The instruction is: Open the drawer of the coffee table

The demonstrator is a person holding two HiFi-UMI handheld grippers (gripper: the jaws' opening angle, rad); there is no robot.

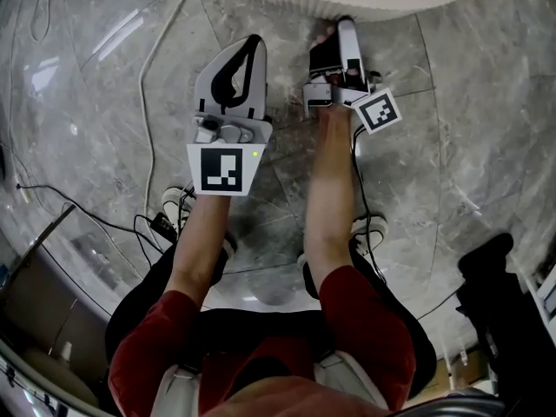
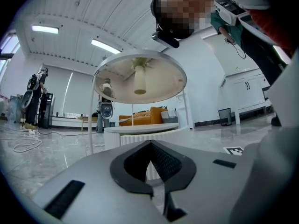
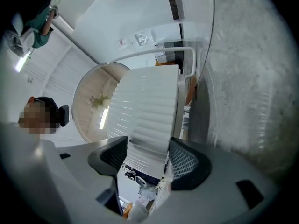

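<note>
The white ribbed coffee table [image 1: 347, 3] curves along the top edge of the head view. My right gripper [image 1: 337, 31], turned on its side, reaches to its ribbed side. In the right gripper view the ribbed drawer front [image 3: 149, 115] sits between the jaws of the right gripper [image 3: 148, 144], and both pads press its edges. Small items show in a dark gap below the panel. My left gripper [image 1: 254, 42] hovers over the floor to the left, shut and holding nothing. In its own view the left gripper [image 2: 150, 143] points at the table [image 2: 140, 133] from low down.
The floor is grey marble with white and black cables [image 1: 148, 85] trailing at the left. A dark object [image 1: 495, 294] stands at the right. The person's shoes [image 1: 178, 202] are below the grippers. An orange seat [image 2: 140, 115] and camera stands [image 2: 32, 97] are farther off.
</note>
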